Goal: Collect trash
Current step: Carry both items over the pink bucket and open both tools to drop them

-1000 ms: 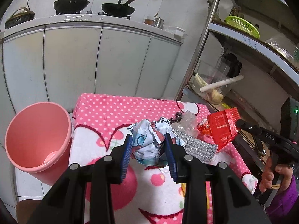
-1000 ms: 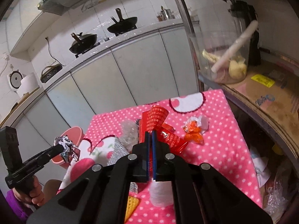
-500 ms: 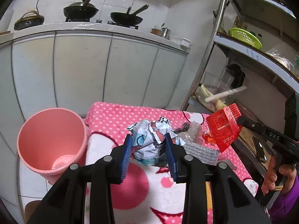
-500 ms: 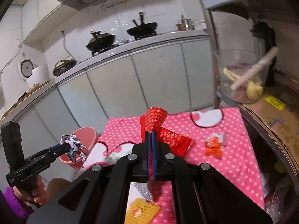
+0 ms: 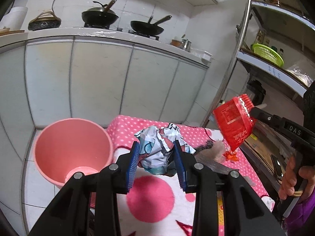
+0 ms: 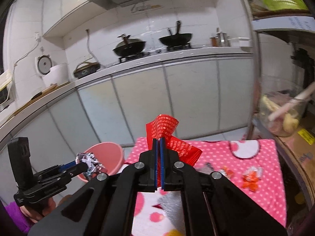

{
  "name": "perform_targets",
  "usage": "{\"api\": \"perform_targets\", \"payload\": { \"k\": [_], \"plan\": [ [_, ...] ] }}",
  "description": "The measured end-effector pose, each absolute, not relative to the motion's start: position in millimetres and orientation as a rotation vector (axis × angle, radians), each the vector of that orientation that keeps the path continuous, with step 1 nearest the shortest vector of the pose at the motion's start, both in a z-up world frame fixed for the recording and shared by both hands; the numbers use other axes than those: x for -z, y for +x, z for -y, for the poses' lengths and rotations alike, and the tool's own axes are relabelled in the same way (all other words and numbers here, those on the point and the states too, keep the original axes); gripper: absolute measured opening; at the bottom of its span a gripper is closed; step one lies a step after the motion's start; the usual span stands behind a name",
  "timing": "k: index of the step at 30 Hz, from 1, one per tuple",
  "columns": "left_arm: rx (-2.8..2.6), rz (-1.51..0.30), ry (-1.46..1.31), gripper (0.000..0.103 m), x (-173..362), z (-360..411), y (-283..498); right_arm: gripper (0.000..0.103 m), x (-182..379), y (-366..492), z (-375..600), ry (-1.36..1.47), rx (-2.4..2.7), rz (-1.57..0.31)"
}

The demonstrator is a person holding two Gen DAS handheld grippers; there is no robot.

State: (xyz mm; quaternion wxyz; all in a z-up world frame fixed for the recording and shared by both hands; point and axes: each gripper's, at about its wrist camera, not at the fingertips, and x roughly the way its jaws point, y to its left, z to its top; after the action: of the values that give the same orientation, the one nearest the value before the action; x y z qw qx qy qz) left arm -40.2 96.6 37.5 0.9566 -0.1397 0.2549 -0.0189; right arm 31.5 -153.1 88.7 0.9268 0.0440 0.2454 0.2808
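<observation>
My left gripper [image 5: 156,153] is shut on a crumpled ball of printed wrapper [image 5: 159,147], held in the air above the pink polka-dot cloth [image 5: 126,125]. In the right wrist view that gripper [image 6: 86,162] hangs beside the rim of the pink bin [image 6: 107,155]. The bin [image 5: 69,143] stands on the floor left of the table, with its mouth up. My right gripper [image 6: 158,143] is shut on a red foil packet [image 6: 167,129], lifted off the table. From the left wrist view the red packet [image 5: 234,123] hangs at the right, above the table.
A silver foil sheet [image 5: 212,162], clear plastic [image 5: 217,151] and an orange candy wrapper [image 6: 252,179] lie on the cloth. A metal shelf rack [image 5: 244,55] stands at the right with a green basket [image 5: 267,54]. White cabinets [image 5: 98,82] with woks [image 5: 99,17] run behind.
Both grippers have risen and swung left toward the bin with their trash. The bin now looks nearer to the left gripper, and the red packet is higher off the table.
</observation>
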Motion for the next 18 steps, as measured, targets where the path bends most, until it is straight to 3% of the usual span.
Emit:
{"api": "perform_targets", "payload": {
  "k": [18],
  "plan": [
    [-0.185,-0.484,-0.302,0.034,-34.6,-186.2,-49.6,0.002,-65.8,52.6,9.2,0.004,-0.829,-0.607]
  ]
}}
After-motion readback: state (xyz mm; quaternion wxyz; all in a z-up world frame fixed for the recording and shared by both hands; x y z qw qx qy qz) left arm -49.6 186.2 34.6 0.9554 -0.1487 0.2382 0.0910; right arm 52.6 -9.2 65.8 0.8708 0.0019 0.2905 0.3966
